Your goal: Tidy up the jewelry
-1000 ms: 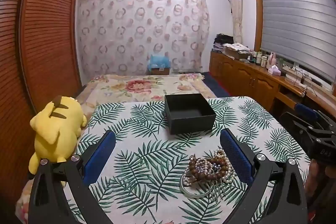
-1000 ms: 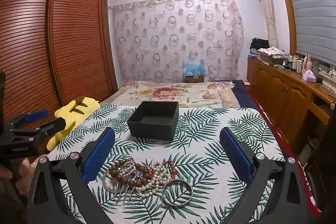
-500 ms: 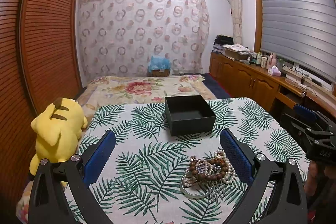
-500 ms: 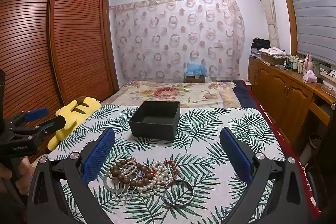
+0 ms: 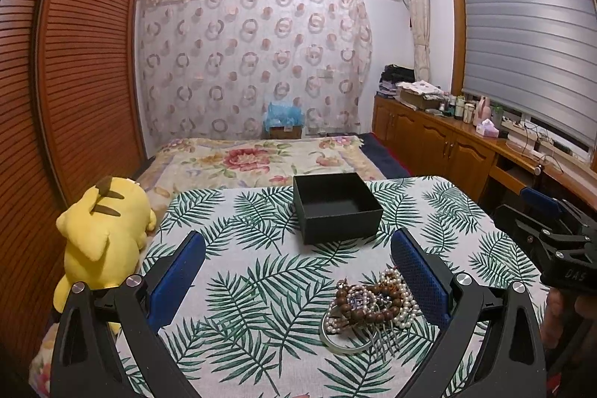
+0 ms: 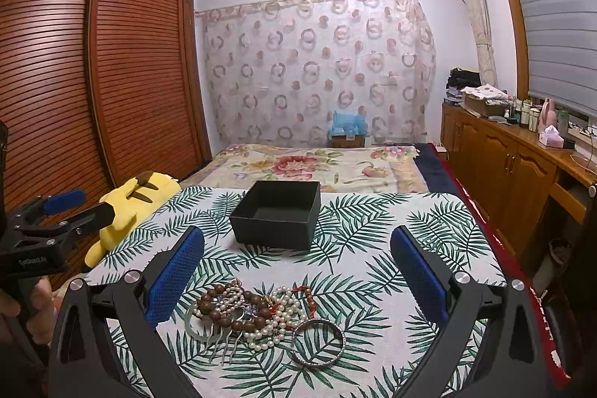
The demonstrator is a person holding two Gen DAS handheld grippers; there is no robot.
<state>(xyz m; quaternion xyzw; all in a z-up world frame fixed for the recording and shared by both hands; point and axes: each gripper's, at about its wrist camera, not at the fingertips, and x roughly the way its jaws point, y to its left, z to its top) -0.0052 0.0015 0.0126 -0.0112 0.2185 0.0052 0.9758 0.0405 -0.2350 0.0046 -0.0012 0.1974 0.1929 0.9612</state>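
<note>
Room: bedroom, tabletop [image 6: 410, 222] w/ palm-leaf cloth at foot of a floral bed [image 6: 317, 166]; louvred wardrobe doors at left, cabinets under window at right.
Left tongs [image 5: 298, 280]: spread wide, nothing between pads, hovering above cloth; jewelry pile sits just inside right-hand finger.
Right tongs [image 6: 298, 280]: also spread wide, empty, above cloth w/ pile low between fingers, nearer left-hand one.
Jewelry pile [image 6: 257, 316]: near edge of tabletop, well short of box; one tangled heap.
Pile contents: brown wooden bead bracelet [image 6: 231, 314] on top, white pearl strands [image 6: 276, 323] woven through, red cord piece, pale bangle at left edge, metal hair comb [image 6: 224, 342] w/ tines pointing to near edge, silver sparkly bangle [image 6: 318, 342] lying flat, touching right side of heap.
Black box [image 6: 278, 215]: open, lidless, appears empty, beyond pile toward bed.
Yellow plush [image 5: 102, 230]: off left side of tabletop, clear of work.
Risk 1: strands interlocked, so pinching one bead string likely drags pearls or comb along, then drops them short of box.
Risk 2: thin flat bangle hard to get pads under; may skid on cloth or bunch it.
Risk 3: both tongs near same heap, fingers could clash.
</note>
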